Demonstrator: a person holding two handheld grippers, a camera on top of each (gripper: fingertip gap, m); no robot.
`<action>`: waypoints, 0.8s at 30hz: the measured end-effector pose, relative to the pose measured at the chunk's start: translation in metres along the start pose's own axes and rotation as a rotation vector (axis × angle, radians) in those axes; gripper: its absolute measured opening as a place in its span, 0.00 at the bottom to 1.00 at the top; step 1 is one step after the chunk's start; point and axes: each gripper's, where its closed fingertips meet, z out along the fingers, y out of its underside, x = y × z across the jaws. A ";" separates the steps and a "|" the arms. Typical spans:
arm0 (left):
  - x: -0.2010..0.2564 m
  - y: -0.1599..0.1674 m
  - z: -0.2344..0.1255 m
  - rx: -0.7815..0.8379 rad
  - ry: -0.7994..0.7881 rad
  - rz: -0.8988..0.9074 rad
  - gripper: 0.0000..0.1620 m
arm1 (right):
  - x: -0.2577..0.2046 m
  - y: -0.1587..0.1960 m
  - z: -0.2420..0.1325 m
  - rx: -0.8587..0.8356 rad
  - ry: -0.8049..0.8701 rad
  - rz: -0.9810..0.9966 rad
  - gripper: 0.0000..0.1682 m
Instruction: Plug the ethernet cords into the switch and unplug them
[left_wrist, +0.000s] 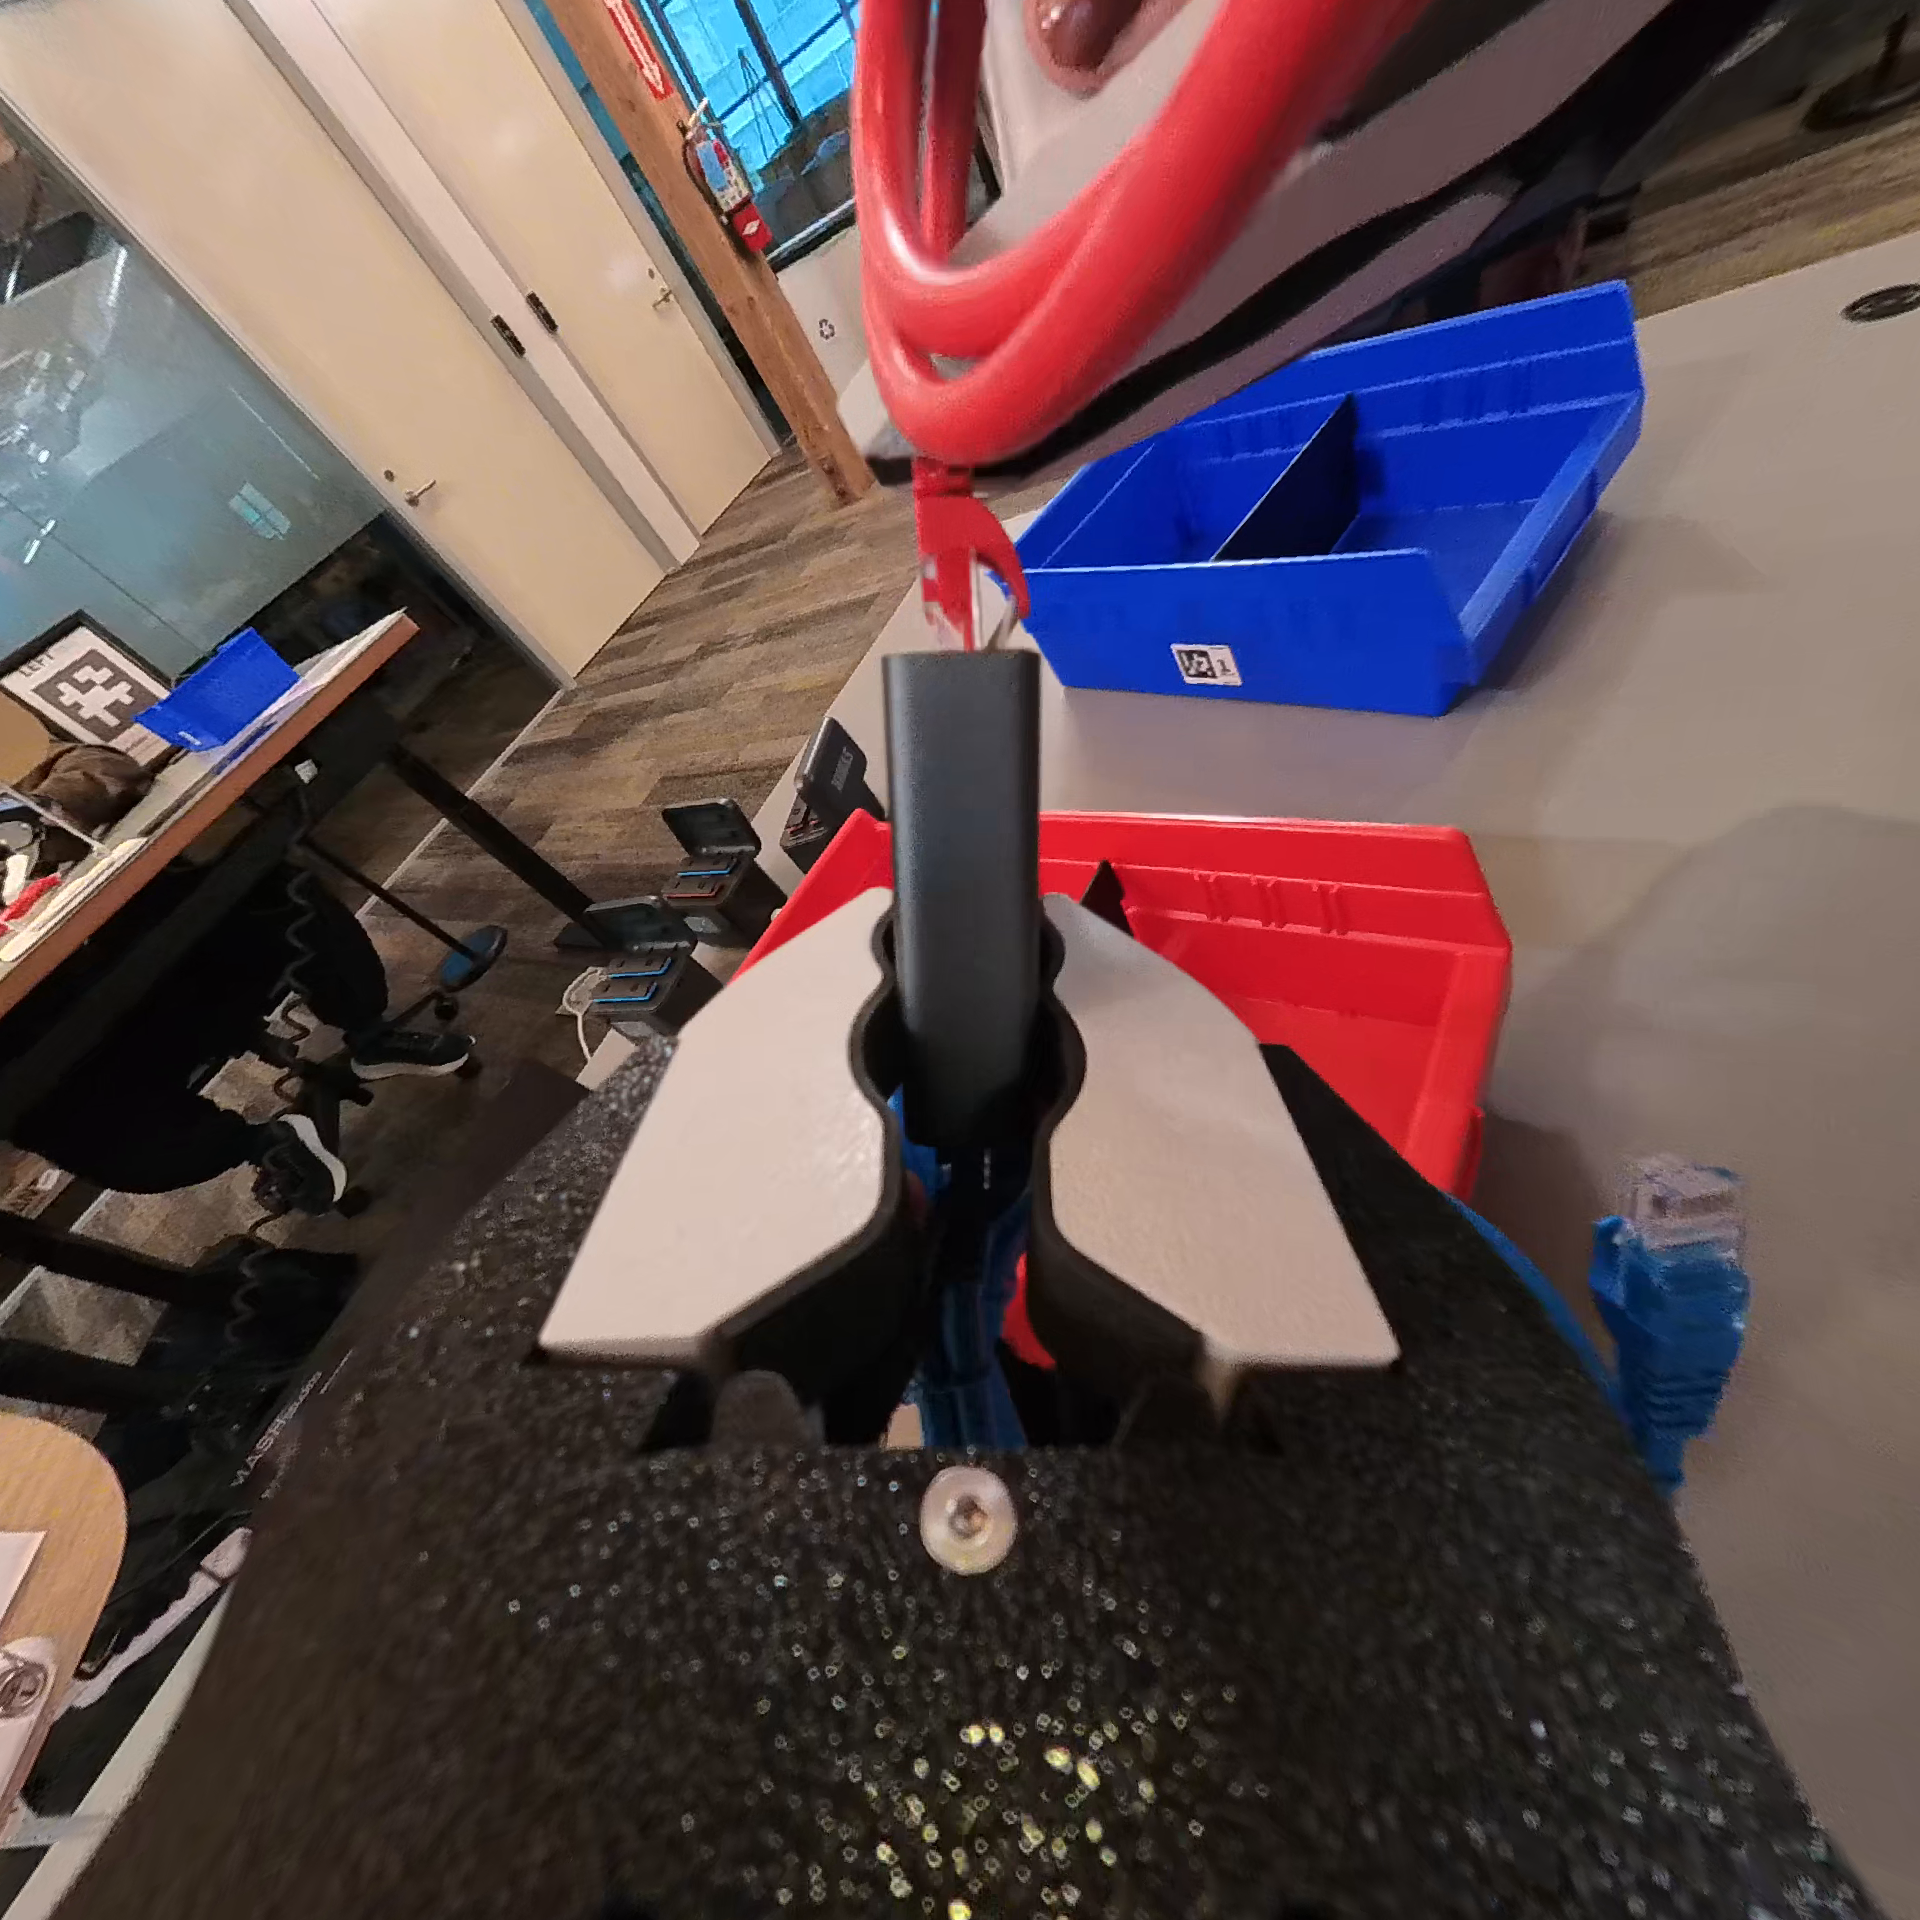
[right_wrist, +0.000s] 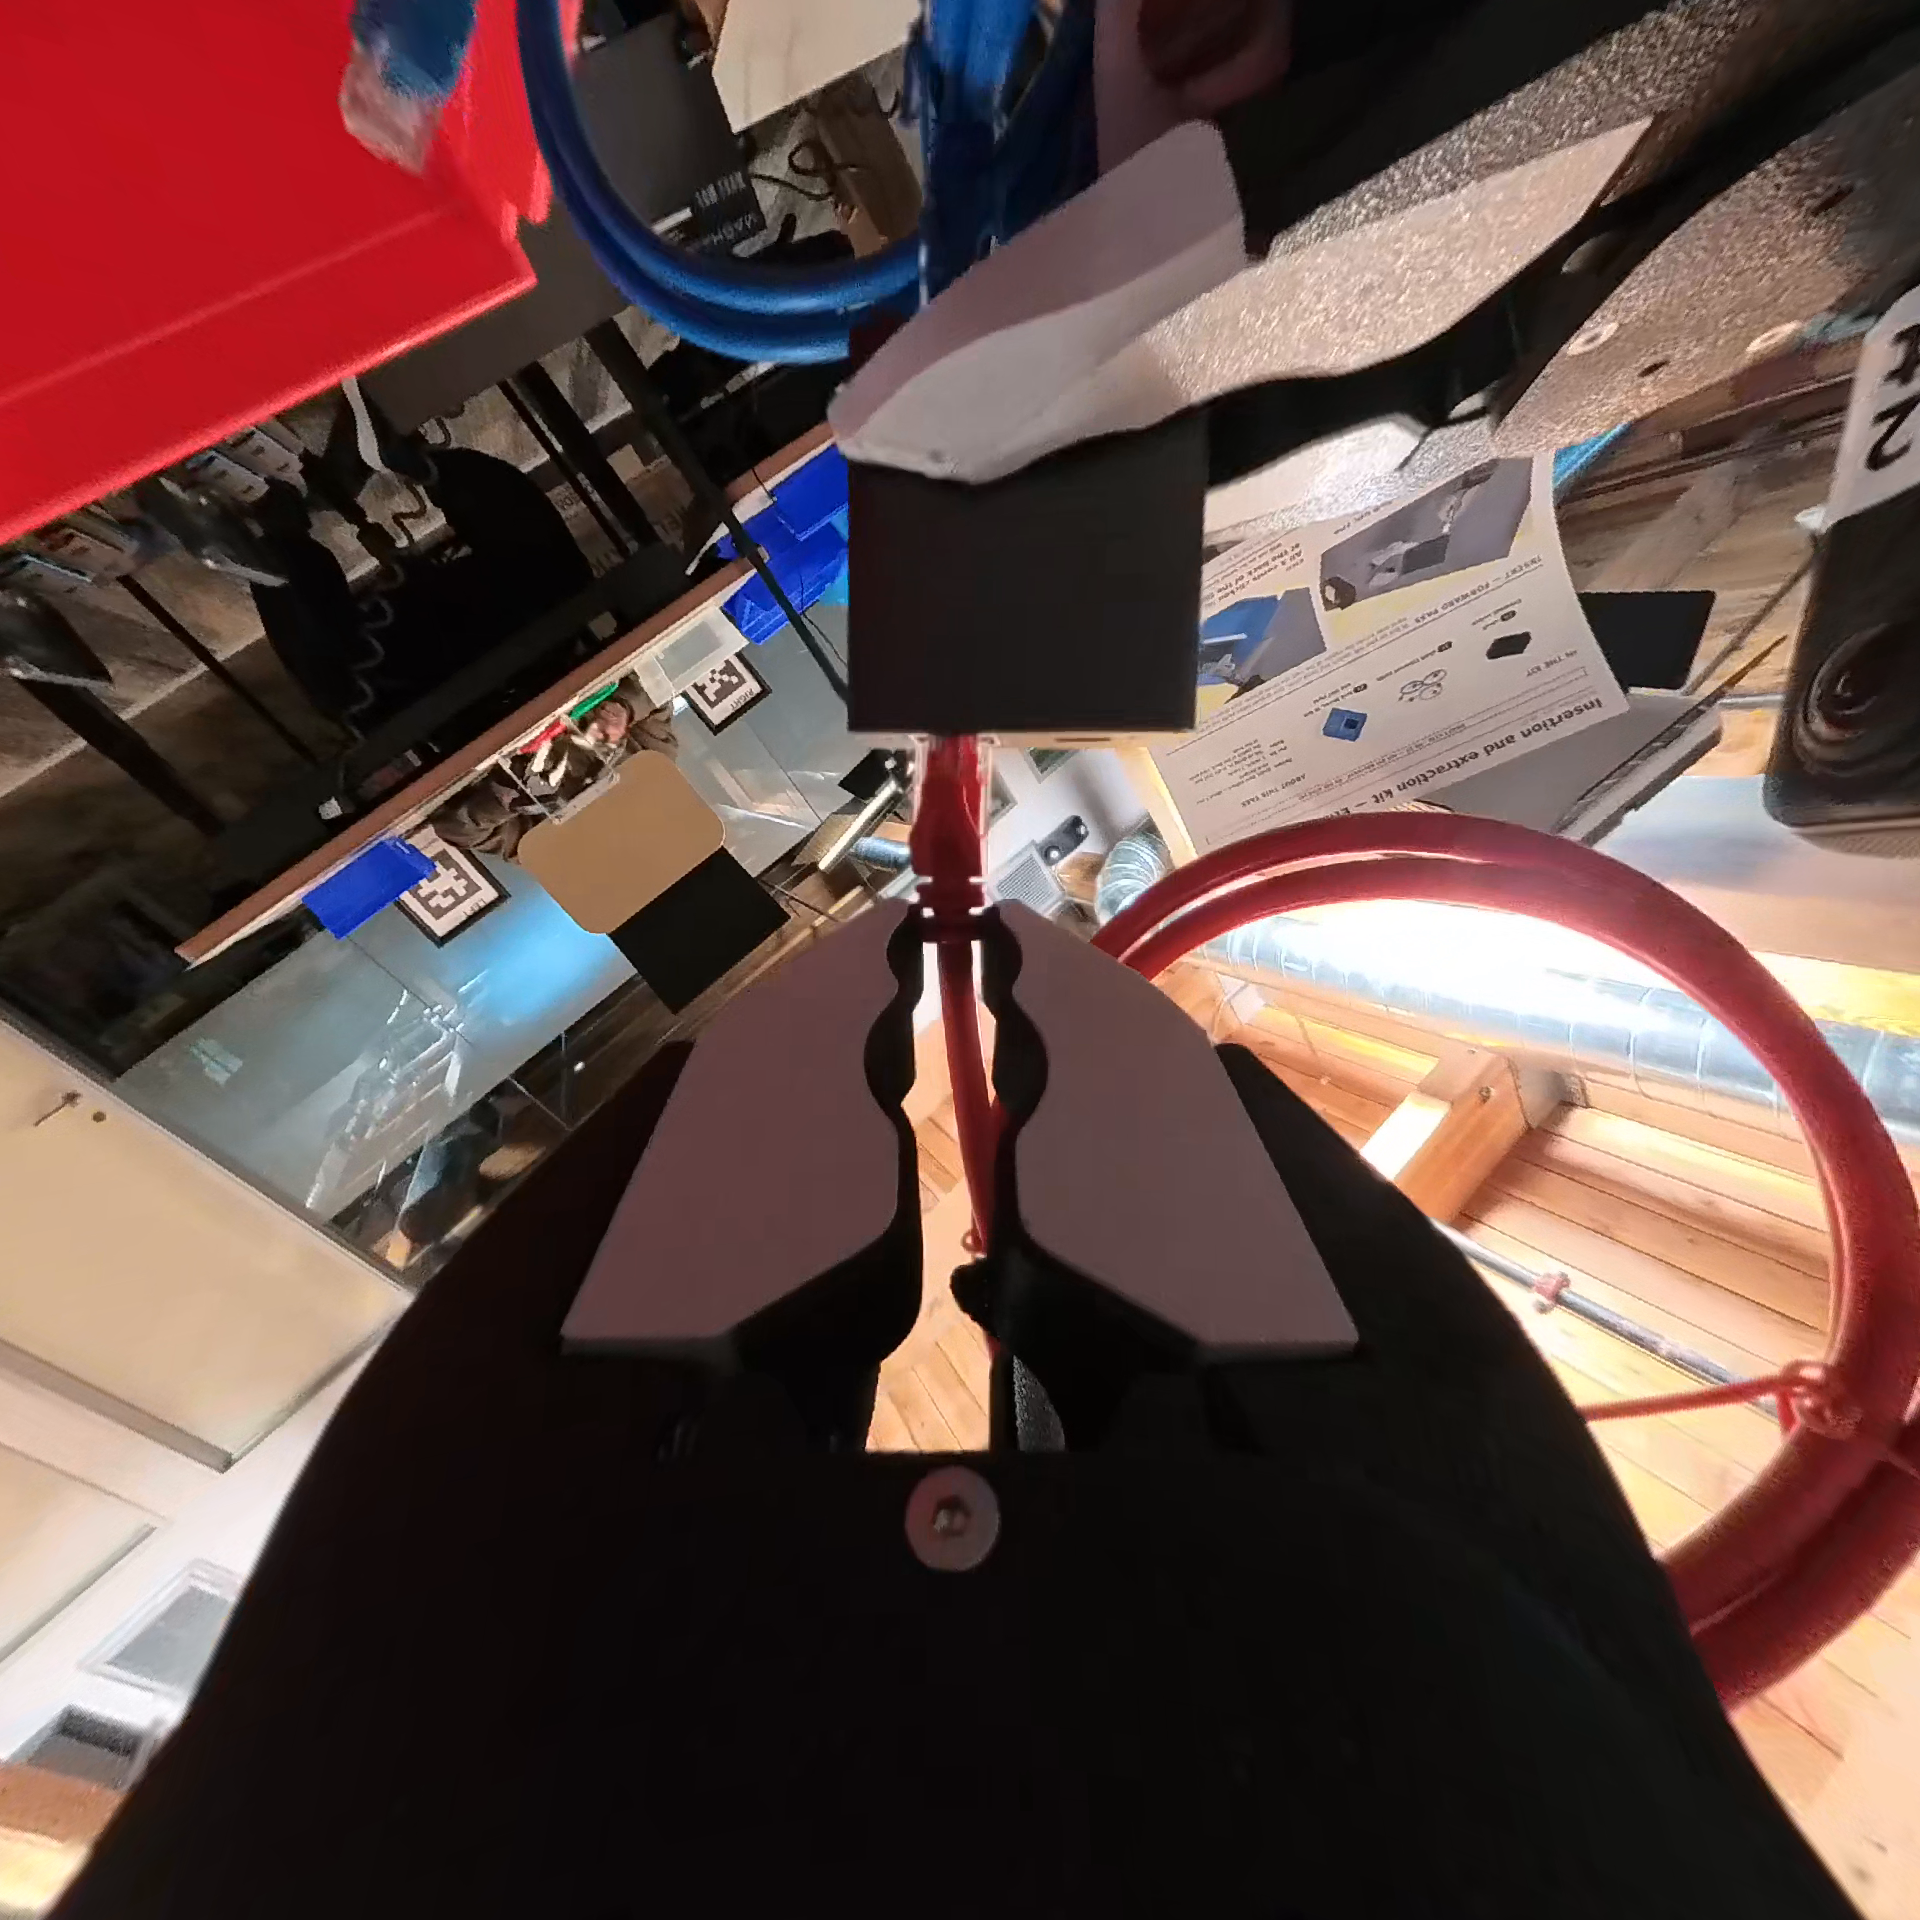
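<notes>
A: Where's the black block (left_wrist: 961, 883)?
B: Pinched upright in the left gripper (left_wrist: 966, 935), long axis along the fingers, above the red bin (left_wrist: 1351, 935).
A: Its far end?
B: Red plug (right_wrist: 948, 800) meets it; the socket is hidden. The right gripper (right_wrist: 954, 935) clamps the red cable (right_wrist: 1558, 914), its coil cut off by the frame

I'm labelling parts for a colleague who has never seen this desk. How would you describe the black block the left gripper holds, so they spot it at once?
On the grey table sit a blue bin and a red bin. Above the red bin, the left gripper clamps a slim black block. It alone is matte black, with a red cable plug at its far end.
</notes>
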 end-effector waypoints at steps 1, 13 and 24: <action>-0.001 -0.001 0.000 0.004 -0.009 0.005 0.13 | 0.000 0.001 0.000 -0.007 0.002 -0.005 0.05; 0.002 -0.010 0.004 0.039 -0.031 -0.083 0.12 | 0.000 0.008 -0.005 -0.182 0.005 0.058 0.04; 0.001 -0.007 0.012 0.021 -0.074 -0.122 0.12 | -0.011 0.007 0.000 -0.292 -0.040 0.116 0.04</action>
